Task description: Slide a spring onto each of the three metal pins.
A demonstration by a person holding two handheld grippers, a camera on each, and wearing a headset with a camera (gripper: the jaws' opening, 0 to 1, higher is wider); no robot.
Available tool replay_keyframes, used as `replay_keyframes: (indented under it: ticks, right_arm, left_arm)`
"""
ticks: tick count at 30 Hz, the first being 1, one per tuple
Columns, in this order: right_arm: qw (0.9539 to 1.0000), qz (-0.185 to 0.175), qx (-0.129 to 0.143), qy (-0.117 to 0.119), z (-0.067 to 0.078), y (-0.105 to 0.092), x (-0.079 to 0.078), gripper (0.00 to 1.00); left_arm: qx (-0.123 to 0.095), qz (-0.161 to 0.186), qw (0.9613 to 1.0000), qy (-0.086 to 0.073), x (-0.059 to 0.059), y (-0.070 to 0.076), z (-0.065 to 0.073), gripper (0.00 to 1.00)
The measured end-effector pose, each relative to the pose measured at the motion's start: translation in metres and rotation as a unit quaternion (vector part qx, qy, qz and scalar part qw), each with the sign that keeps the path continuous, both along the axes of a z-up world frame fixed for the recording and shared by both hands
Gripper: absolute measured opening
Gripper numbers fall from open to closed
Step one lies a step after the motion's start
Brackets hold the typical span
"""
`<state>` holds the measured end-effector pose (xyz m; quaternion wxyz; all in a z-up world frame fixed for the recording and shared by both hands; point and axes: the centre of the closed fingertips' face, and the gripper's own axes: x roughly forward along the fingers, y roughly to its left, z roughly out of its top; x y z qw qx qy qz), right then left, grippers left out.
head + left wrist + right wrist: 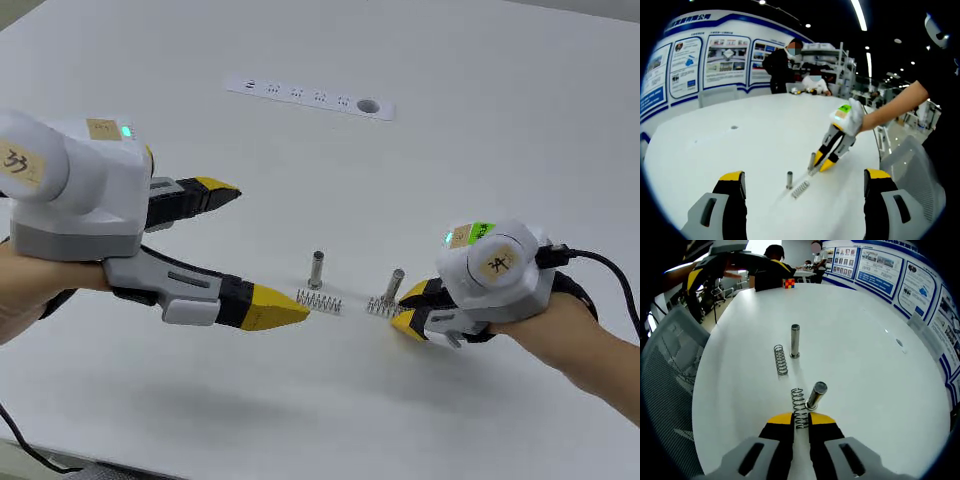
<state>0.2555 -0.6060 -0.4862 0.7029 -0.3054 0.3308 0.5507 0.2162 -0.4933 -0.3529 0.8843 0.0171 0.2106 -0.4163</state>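
Observed left claw at left of head view, jaws spread wide with nothing between them, lower yellow tip just short of loose spring. Noted right claw at lower right of centre, jaws pressed together on one end of held spring, which lies flat on white surface. Confirmed in right gripper view: right claw pinching near end of held spring, rest of coil running just beside base of upright pin 2; contact not clear. Logged pin 1 higher in that frame, also upright, with loose spring flat just to its left, apart from it. Located same items in left gripper view: left claw gaping at bottom, pin 1 and loose spring framed between its tips, pin 2 beyond, beside right claw. Placed pin 1 at centre of head view, pin 2 to its right; neither carrying a spring. Spotted power strip at upper centre, well apart.
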Motion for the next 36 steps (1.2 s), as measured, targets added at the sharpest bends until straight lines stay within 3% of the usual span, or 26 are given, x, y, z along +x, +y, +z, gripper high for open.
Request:
replay_keyframes:
  ticks: [13,23,31,33,36]
  right_arm:
    - [0.9999,-0.001,0.01,0.005,0.003,-0.002,-0.004,0.11]
    - [0.9995,0.011,0.029,-0.006,0.04,0.003,-0.013,0.11]
    - [0.9965,0.066,0.044,-0.025,0.084,0.012,-0.031,0.11]
    - [0.9946,0.094,0.027,-0.035,0.088,0.01,-0.037,0.11]
    - [0.9929,0.11,0.03,-0.036,0.098,0.012,-0.048,0.11]
  left_arm:
    - [0.002,-0.007,1.0,0.002,-0.004,-0.003,0.0,0.99]
    - [0.01,-0.026,0.9996,0.001,-0.007,-0.014,-0.004,0.94]
    - [0.019,-0.052,0.9984,-0.015,-0.01,-0.028,-0.003,0.86]
    - [0.015,-0.058,0.998,-0.02,-0.01,-0.031,0.0,0.8]
    - [0.013,-0.078,0.9965,-0.026,-0.015,-0.039,0.003,0.7]
